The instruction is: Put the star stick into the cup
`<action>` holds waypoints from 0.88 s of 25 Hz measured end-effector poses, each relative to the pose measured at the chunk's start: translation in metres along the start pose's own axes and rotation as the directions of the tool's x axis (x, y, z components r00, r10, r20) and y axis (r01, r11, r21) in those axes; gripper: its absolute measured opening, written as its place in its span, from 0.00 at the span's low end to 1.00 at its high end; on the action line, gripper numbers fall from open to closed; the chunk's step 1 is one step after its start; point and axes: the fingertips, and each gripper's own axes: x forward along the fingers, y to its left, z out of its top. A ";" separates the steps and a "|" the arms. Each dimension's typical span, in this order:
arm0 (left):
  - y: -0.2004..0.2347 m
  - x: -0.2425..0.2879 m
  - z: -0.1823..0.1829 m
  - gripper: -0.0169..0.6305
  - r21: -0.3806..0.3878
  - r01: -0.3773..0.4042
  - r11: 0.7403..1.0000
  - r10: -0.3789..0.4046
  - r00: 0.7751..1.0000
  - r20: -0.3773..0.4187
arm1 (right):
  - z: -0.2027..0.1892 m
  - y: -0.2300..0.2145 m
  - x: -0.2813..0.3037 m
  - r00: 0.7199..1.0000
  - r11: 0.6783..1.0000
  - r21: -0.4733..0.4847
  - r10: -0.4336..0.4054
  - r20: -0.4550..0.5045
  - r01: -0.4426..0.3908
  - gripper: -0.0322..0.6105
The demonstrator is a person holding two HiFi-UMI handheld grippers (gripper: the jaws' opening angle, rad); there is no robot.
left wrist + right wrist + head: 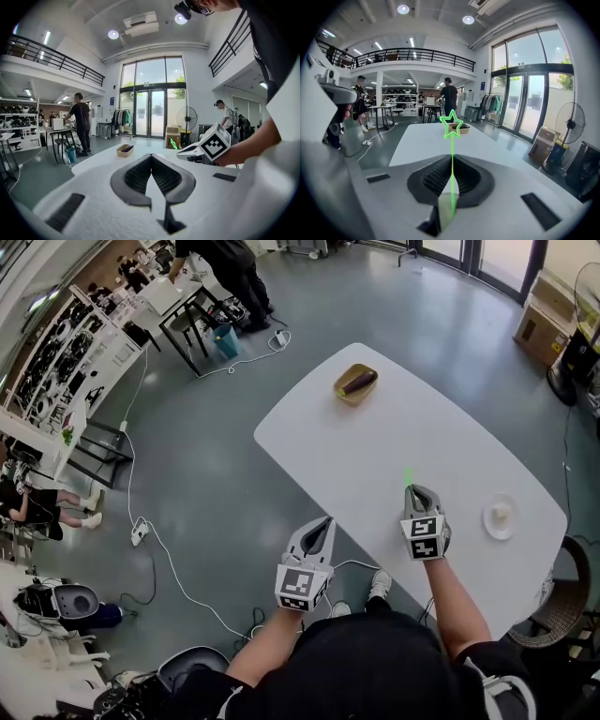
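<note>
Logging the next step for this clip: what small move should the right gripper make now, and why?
Probably carry the right gripper to its right, toward what looks like the white cup near the table edge. Its jaws are shut on the star stick, and the cup sits apart from it, off to that side.

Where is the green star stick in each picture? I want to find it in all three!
Head view: the star stick is a tiny green speck right of centre, poking out of the right tool.
Left gripper view: right of centre, a short green bit at the right tool's tip.
Right gripper view: dead centre, star on top, stem clamped between the jaws.
Shared landmark: the tan tray, farther off than the stick in all three.
</note>
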 end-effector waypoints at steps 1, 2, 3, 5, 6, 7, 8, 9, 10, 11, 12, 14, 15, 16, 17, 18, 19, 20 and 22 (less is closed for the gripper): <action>0.001 0.000 -0.001 0.04 -0.007 0.003 1.000 -0.003 1.000 -0.004 | 0.001 0.001 0.000 1.000 1.000 -0.002 0.001 -0.003 -0.001 0.09; 0.001 -0.001 -0.002 0.04 -0.013 0.007 1.000 -0.007 1.000 -0.008 | 0.001 0.003 -0.001 1.000 1.000 -0.001 0.004 -0.004 -0.004 0.11; 0.002 -0.003 -0.004 0.04 -0.016 0.010 1.000 -0.010 1.000 -0.011 | 0.002 0.004 -0.002 1.000 1.000 -0.007 0.004 -0.005 -0.004 0.12; 0.003 -0.007 -0.005 0.04 -0.013 0.017 1.000 -0.017 1.000 -0.014 | 0.006 0.006 -0.007 1.000 0.999 -0.032 -0.003 0.000 0.003 0.13; 0.003 -0.009 -0.005 0.04 -0.009 0.021 1.000 -0.021 1.000 -0.012 | 0.008 0.007 -0.011 1.000 0.999 -0.033 -0.005 0.003 0.005 0.13; 0.002 -0.012 -0.004 0.04 -0.005 0.025 1.000 -0.025 1.000 -0.008 | 0.010 0.009 -0.015 1.000 1.000 -0.022 -0.005 0.009 0.006 0.13; 0.002 -0.015 -0.003 0.04 -0.002 0.028 1.000 -0.028 1.000 -0.004 | 0.013 0.011 -0.020 1.000 1.000 -0.007 -0.005 0.022 0.006 0.13; 0.001 -0.019 -0.002 0.04 0.000 0.032 0.999 -0.032 0.999 0.001 | 0.018 0.013 -0.027 0.999 1.000 0.004 -0.007 0.039 0.007 0.13; 0.000 -0.024 0.000 0.04 0.001 0.036 0.999 -0.036 0.999 0.005 | 0.023 0.015 -0.034 0.998 1.000 0.008 -0.010 0.057 0.010 0.13; -0.001 -0.028 0.001 0.04 0.002 0.040 0.999 -0.040 0.999 0.008 | 0.029 0.016 -0.043 0.997 1.000 0.008 -0.015 0.073 0.014 0.12; -0.003 -0.032 0.002 0.04 0.004 0.043 0.999 -0.043 0.999 0.013 | 0.034 0.018 -0.052 0.996 1.000 0.007 -0.019 0.088 0.018 0.12; -0.005 -0.040 0.002 0.04 0.005 0.049 0.999 -0.050 0.999 0.023 | 0.044 0.023 -0.070 0.993 1.000 0.006 -0.026 0.117 0.026 0.12; -0.007 -0.044 0.002 0.04 0.005 0.054 0.999 -0.054 0.998 0.028 | 0.048 0.026 -0.080 0.991 1.000 0.006 -0.030 0.131 0.030 0.12; -0.009 -0.048 0.003 0.04 0.006 0.060 0.998 -0.060 0.998 0.033 | 0.053 0.029 -0.089 0.989 0.999 0.004 -0.033 0.146 0.033 0.11; -0.011 -0.051 0.005 0.04 0.008 0.065 0.998 -0.065 0.997 0.040 | 0.058 0.031 -0.099 0.986 0.999 0.002 -0.037 0.162 0.037 0.11; -0.013 -0.054 0.008 0.04 0.011 0.070 0.997 -0.071 0.996 0.047 | 0.063 0.033 -0.109 0.983 0.999 0.001 -0.041 0.179 0.042 0.10; -0.016 -0.057 0.011 0.04 0.013 0.075 0.997 -0.075 0.996 0.056 | 0.068 0.034 -0.120 0.979 0.999 -0.001 -0.046 0.198 0.047 0.09; -0.018 -0.059 0.015 0.04 0.015 0.079 0.997 -0.080 0.995 0.065 | 0.073 0.035 -0.130 0.975 0.999 -0.001 -0.052 0.216 0.053 0.08; -0.024 -0.065 0.022 0.04 0.020 0.089 0.996 -0.090 0.992 0.083 | 0.080 0.037 -0.149 0.966 0.998 0.003 -0.061 0.251 0.062 0.06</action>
